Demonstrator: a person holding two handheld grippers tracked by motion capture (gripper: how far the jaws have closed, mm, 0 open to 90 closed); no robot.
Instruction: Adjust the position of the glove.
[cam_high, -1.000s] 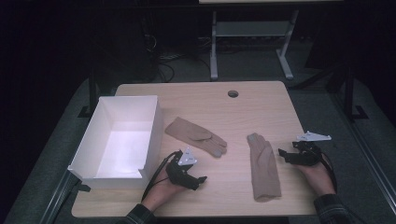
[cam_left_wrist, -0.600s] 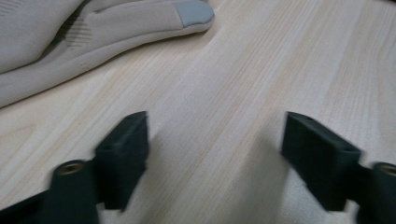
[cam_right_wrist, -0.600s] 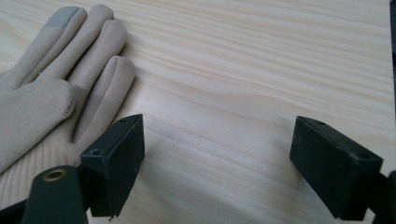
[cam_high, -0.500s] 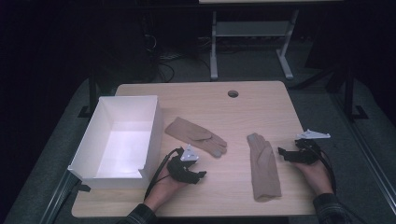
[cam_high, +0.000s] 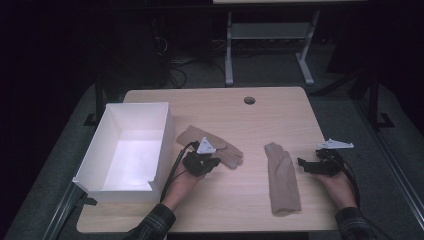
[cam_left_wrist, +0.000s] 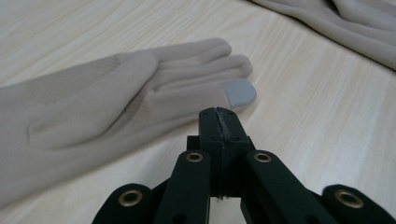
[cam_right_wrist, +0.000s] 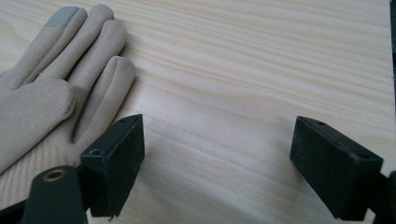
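Note:
Two beige gloves lie flat on the wooden table (cam_high: 225, 107). One glove (cam_high: 212, 145) (cam_left_wrist: 93, 107), with a grey fingertip pad (cam_left_wrist: 238, 92), lies left of centre. My left gripper (cam_high: 216, 161) (cam_left_wrist: 219, 116) is shut with nothing between its jaws, its tips just short of that glove's fingers. The other glove (cam_high: 282, 177) (cam_right_wrist: 46, 93) lies lengthwise right of centre and also appears far off in the left gripper view (cam_left_wrist: 336, 23). My right gripper (cam_high: 306, 165) (cam_right_wrist: 224, 163) is open over bare wood just to the right of that glove's fingers.
An empty white open box (cam_high: 95, 160) stands along the table's left side. A round cable hole (cam_high: 249, 100) sits near the far edge. Dark floor, cables and a metal desk frame (cam_high: 230, 50) lie beyond the table.
My left gripper has moved forward across the table toward the left glove. The right gripper has barely shifted. Both gloves lie where they were.

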